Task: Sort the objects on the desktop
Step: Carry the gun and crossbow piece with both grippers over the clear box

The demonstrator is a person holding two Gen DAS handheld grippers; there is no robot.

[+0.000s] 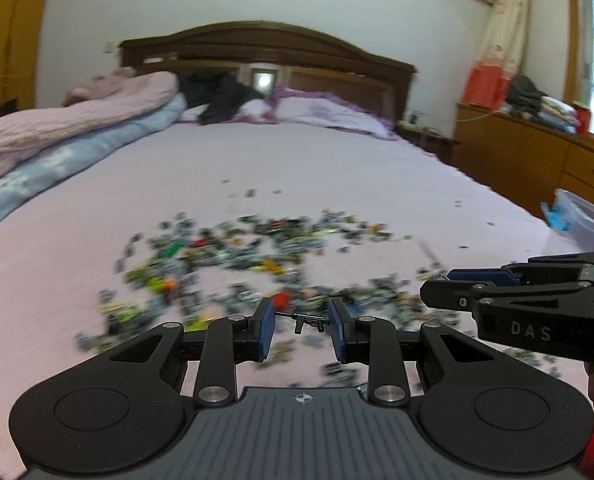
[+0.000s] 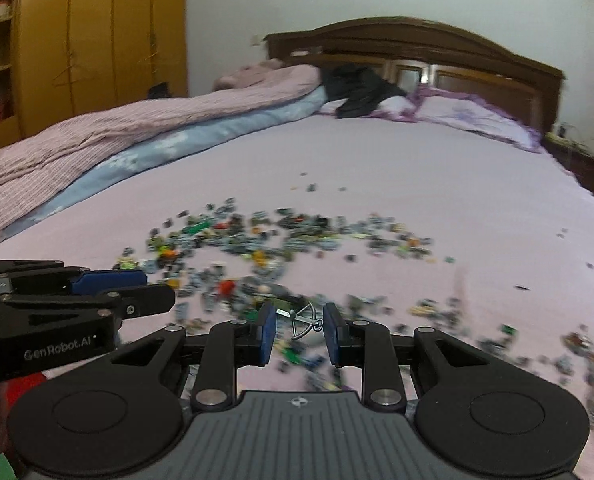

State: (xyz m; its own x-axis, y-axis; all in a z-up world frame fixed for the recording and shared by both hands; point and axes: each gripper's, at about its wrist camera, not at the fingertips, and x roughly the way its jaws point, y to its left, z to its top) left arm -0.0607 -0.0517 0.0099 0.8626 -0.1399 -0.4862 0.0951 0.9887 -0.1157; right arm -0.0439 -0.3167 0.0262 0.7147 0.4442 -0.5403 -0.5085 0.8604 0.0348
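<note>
Pink sheet [image 1: 337, 152] beyond scattered bricks [image 1: 233, 256]

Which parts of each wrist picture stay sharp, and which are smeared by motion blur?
Left wrist view: the left gripper and its small toy gun are sharp, the scattered bricks smeared. Right wrist view: the right gripper and toy crossbow are crisp, the brick pile blurred.

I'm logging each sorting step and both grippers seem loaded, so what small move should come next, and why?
Probably carry the right gripper toward the clear bin at the bed's right edge: it grips a toy crossbow, the left gripper a toy gun, both above the brick pile.
</note>
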